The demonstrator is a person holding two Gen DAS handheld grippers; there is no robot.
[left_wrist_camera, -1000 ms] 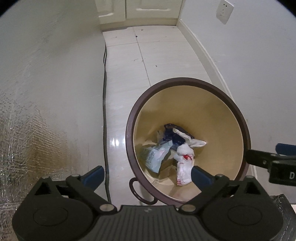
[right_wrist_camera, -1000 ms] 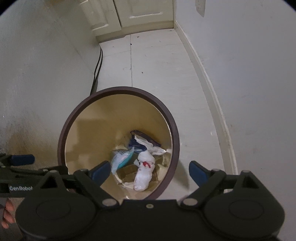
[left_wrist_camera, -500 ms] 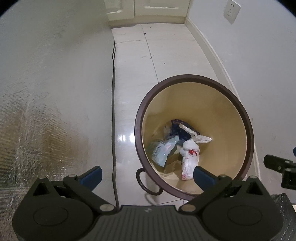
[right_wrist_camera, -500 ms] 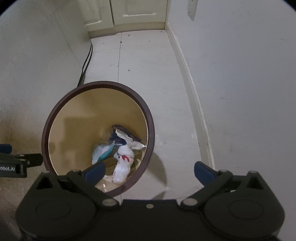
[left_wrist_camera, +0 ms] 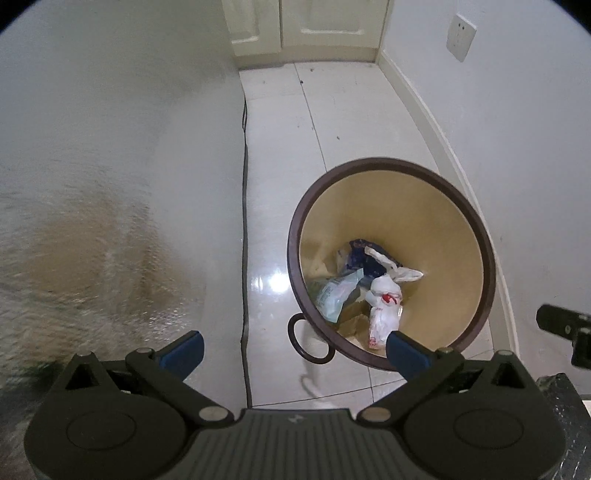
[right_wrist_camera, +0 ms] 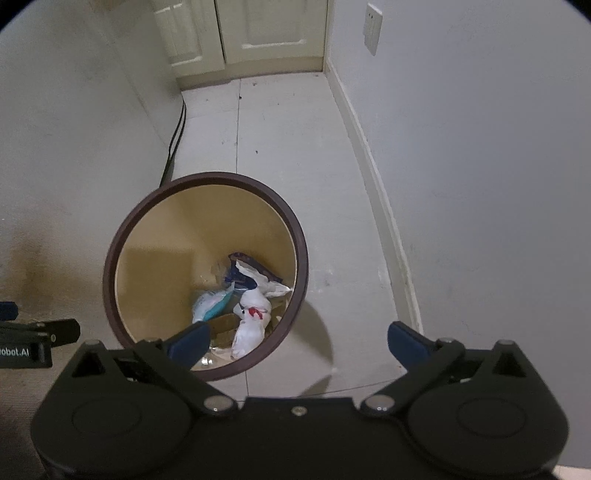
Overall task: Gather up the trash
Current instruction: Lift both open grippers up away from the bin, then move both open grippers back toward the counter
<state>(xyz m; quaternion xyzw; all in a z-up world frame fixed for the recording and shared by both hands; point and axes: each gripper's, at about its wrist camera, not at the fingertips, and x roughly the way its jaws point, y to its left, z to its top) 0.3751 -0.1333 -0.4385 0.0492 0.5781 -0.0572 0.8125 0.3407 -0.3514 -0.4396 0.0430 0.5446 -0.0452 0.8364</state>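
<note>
A round bin with a dark brown rim and a tan inside stands on the tiled floor. At its bottom lie a white plastic bag with a red mark, a pale blue packet and a dark blue wrapper. My left gripper hangs above the bin's near left side, open, nothing between its blue fingertips. My right gripper is above the bin's near right side, also open and empty. Each gripper's body shows at the edge of the other's view.
A white wall with a brownish stain rises on the left, a black cable running along its foot. On the right another wall with a skirting board and a socket. Cream cabinet doors close the far end.
Both grippers have risen and pulled back from the bin, which now looks smaller and farther. The right gripper's jaws stand slightly wider than a second ago.
</note>
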